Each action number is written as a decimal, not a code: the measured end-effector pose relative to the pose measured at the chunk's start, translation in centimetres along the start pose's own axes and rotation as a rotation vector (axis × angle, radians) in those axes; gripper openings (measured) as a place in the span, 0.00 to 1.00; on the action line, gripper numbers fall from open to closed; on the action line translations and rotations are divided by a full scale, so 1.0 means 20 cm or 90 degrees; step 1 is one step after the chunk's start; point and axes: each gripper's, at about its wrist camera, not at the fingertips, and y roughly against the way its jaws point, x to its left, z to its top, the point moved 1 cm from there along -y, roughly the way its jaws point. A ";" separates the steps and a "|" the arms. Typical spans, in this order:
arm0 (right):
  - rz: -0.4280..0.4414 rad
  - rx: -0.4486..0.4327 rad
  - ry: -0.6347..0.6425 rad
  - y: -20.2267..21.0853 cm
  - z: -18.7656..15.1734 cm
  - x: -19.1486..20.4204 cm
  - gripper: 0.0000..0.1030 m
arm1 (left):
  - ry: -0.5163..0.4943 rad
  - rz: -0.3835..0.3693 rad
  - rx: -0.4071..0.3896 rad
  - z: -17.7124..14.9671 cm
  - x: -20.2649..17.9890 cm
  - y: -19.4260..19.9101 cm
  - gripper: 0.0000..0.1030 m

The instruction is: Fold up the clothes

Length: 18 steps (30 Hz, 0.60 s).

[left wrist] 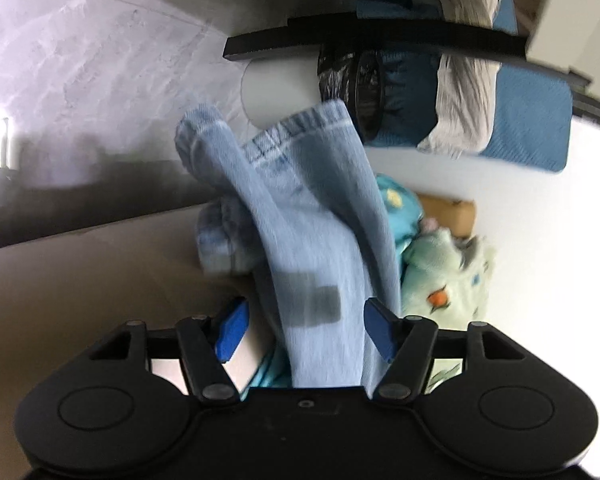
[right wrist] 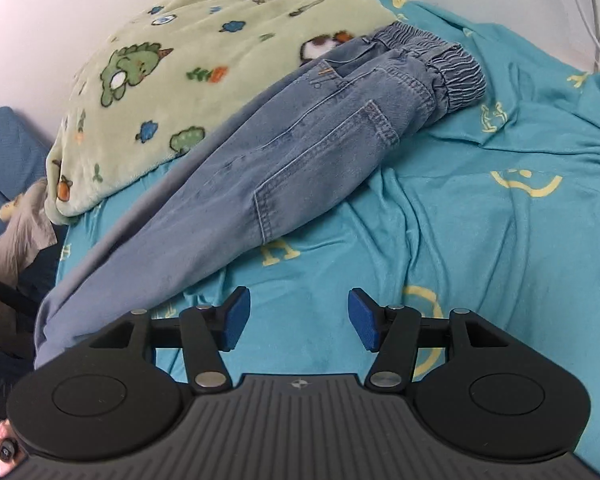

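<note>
A pair of light blue jeans (right wrist: 300, 140) lies folded lengthwise on the teal bed sheet (right wrist: 480, 240), with the elastic waistband (right wrist: 448, 68) at the far end. My right gripper (right wrist: 300, 320) hovers open over the bare sheet, just right of the jeans' near end, with nothing between its blue pads (right wrist: 236, 320). In the left wrist view the legs of the jeans (left wrist: 308, 220) drape off past the bed edge and run between the jaws of my left gripper (left wrist: 306, 328). Those jaws stand apart; the left pad (left wrist: 232, 328) is clear of the cloth.
A green dinosaur-print fleece blanket (right wrist: 180, 60) is bunched against the wall beside the jeans. A blue cushion (left wrist: 532, 120) with a grey garment (left wrist: 464, 100) over it and a black bar (left wrist: 380, 40) lie beyond the bed. A cardboard box (left wrist: 452, 212) sits on the floor.
</note>
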 end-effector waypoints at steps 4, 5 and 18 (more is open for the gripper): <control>-0.027 -0.007 -0.010 -0.04 -0.03 -0.02 0.56 | 0.004 -0.009 -0.019 0.08 0.05 -0.05 0.58; -0.029 -0.001 -0.022 -0.06 -0.04 -0.03 0.56 | 0.001 -0.007 -0.025 0.10 0.06 -0.07 0.58; -0.003 -0.004 -0.022 -0.10 -0.05 0.03 0.56 | -0.278 0.101 -0.179 0.08 -0.30 -0.12 0.13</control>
